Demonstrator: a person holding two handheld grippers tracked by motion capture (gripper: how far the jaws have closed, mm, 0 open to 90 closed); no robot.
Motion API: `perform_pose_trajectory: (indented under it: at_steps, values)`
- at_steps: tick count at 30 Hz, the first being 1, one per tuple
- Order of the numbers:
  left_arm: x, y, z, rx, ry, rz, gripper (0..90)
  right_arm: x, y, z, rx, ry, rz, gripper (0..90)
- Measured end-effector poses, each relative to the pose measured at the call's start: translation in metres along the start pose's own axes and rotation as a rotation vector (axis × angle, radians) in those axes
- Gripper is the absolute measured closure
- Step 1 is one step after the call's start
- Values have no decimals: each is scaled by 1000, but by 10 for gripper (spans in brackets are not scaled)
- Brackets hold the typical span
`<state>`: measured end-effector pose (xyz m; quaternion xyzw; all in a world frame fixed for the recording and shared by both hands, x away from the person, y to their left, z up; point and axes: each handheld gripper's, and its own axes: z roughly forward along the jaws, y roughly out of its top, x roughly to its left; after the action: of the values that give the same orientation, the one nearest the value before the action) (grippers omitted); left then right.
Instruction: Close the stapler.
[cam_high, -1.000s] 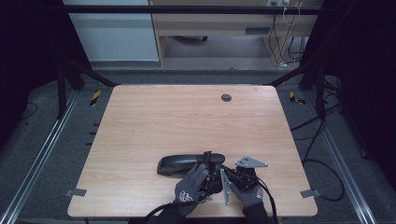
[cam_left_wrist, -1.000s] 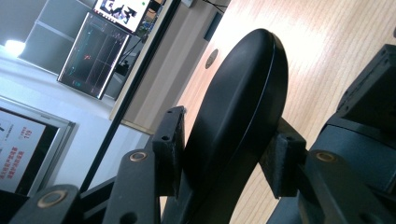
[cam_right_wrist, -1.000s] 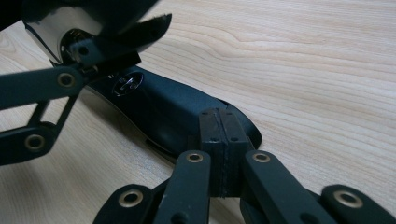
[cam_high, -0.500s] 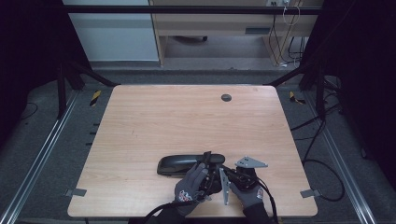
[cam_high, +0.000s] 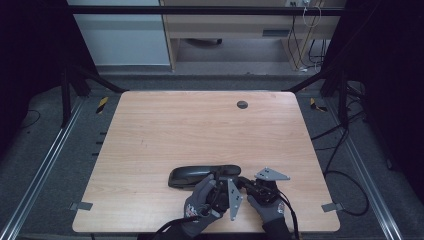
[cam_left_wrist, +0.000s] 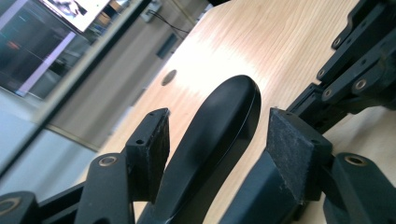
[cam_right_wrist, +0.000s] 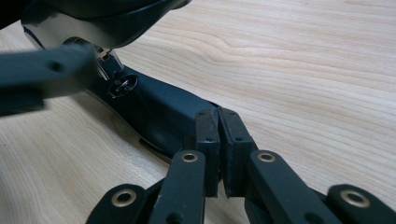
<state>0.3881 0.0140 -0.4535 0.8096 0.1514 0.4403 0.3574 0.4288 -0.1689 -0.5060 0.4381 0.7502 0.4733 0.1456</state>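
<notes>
A: What's the black mirror (cam_high: 202, 176) like?
B: Long, glossy, rounded, lying near the surface's (cam_high: 200, 125) near edge.
A: Grippers?
B: Left gripper (cam_left_wrist: 217, 149) has just been opening, released astride it; right gripper (cam_right_wrist: 218, 135) clenched beside its stem.

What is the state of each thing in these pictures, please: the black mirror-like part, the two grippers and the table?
Black mirror-like part: lying flat on the table, lengthwise between the left gripper's pads.
Left gripper: jaws have just been opening; pads stand apart from the part.
Right gripper: pads almost together, nothing visibly between them, tips at the part's end.
Table: bare wood, one dark round hole.
</notes>
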Motion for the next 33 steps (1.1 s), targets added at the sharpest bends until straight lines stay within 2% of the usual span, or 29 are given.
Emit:
perform_pose_trajectory:
  at_steps: [1, 5, 9, 11, 14, 21, 25, 33]
  values:
    - [3, 0, -2, -10, -19, -30, 389, 0, 0, -1, -2, -4, -1, 875]
    - [15, 0, -12, -33, -52, -84, 380, -2, 1, -3, -4, -10, 4, 875]
    - [30, -1, -20, -55, -111, -188, 380, -4, 1, -3, -3, -18, 8, 874]
    - [37, -2, -23, -62, -128, -226, 380, -5, 1, -3, -9, -16, 4, 875]
    - [49, -7, -27, -65, -114, -256, 380, -6, 2, -5, -14, -20, 7, 875]
    - [80, -26, -34, -61, -109, -363, 382, -9, 4, -9, -24, -46, -6, 879]
    - [98, -43, -38, -47, -84, -412, 383, -12, 6, -12, -24, -50, 1, 900]
    - [124, -70, -50, -31, -42, -513, 388, -21, 13, -20, -39, -68, 4, 900]
